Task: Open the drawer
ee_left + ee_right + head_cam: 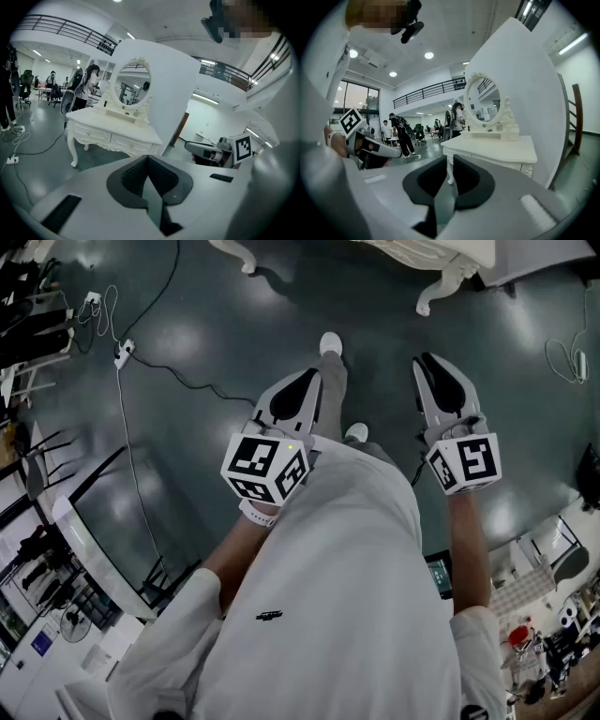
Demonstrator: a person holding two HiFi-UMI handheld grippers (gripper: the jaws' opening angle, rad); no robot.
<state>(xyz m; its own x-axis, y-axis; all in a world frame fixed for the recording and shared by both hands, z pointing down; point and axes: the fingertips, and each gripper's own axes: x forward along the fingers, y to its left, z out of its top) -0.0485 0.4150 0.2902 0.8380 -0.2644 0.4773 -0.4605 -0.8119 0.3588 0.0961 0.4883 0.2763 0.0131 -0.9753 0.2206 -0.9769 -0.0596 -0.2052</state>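
Note:
A white dressing table (112, 126) with an oval mirror (132, 86) stands some way ahead; two front drawers (96, 136) with small knobs face the left gripper view. The right gripper view shows the same table (497, 149) from its end. In the head view only its carved legs (439, 289) reach in at the top. My left gripper (298, 390) and right gripper (439, 381) hang side by side over the floor, well short of the table. Both sets of jaws stand together with nothing between them, the left gripper (147, 158) and the right gripper (450, 158).
A power strip with cables (124, 352) lies on the dark floor at the left. A glass-topped desk (103, 521) stands at the lower left and cluttered shelves (553, 615) at the lower right. People (89, 84) stand by desks far behind the table.

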